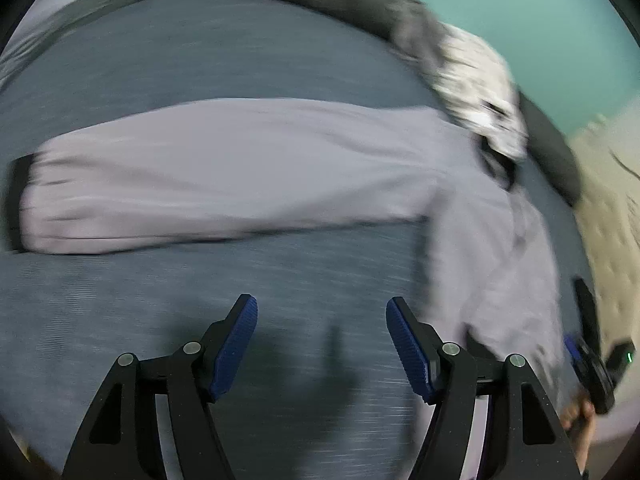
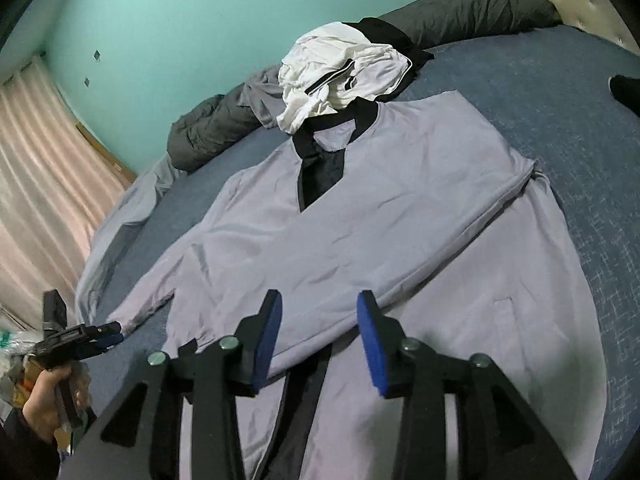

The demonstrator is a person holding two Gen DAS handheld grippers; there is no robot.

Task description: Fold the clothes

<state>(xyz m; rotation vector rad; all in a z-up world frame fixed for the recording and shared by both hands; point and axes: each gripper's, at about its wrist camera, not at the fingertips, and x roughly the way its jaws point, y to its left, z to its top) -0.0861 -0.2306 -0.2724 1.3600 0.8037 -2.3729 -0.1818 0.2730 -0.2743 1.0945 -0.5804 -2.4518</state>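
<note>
A lilac long-sleeved shirt (image 2: 360,208) with a black collar (image 2: 320,164) lies front up on the blue bed. Its right sleeve is folded across the chest. Its left sleeve (image 1: 224,176) stretches out sideways across the blurred left wrist view. My left gripper (image 1: 322,312) is open and empty above bare bedcover, just short of that sleeve; it also shows in the right wrist view (image 2: 106,334) at the bed's left side. My right gripper (image 2: 320,304) is open and empty, hovering over the shirt's lower hem. It shows at the right edge of the left wrist view (image 1: 588,344).
A crumpled white and black garment (image 2: 340,76) lies just beyond the collar. A grey duvet (image 2: 224,120) runs along the far edge against the turquoise wall (image 2: 180,20). A padded headboard (image 2: 580,8) is at the right, a pink curtain (image 2: 44,152) at the left.
</note>
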